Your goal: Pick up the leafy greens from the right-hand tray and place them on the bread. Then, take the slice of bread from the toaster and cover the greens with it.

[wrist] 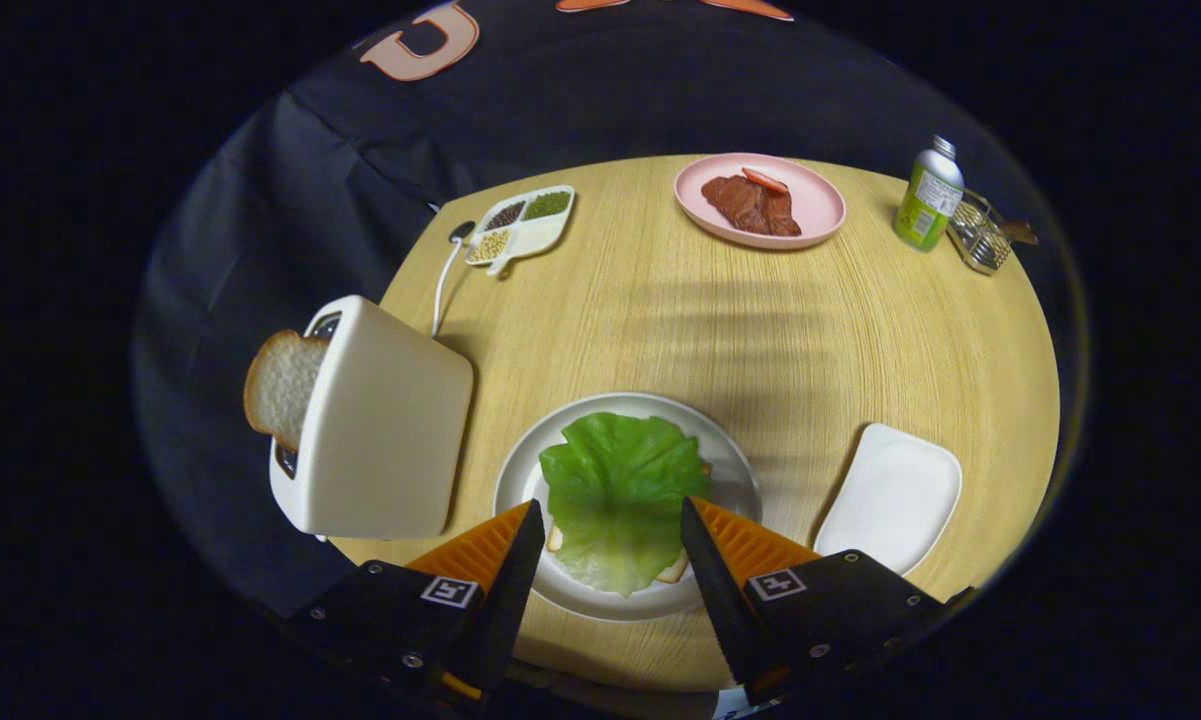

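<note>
Tongs (610, 515) hover spread apart over the round plate (520, 470) on the desk (720, 330), gripping nothing. Leafy greens (615, 490) lie between the fingers on bread (676, 572). Left, a toaster (385, 430) holds a bread slice (280, 385); right, the white tray (895, 495).

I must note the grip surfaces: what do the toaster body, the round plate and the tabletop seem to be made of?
Toaster: probably matte cream plastic or painted metal; smooth, no glare. Round plate under the leafy greens: likely glazed ceramic, white with a soft sheen. Tabletop: light wood or wood-look laminate, showing fine parallel grain. The claw hangs open above the greens.
</note>
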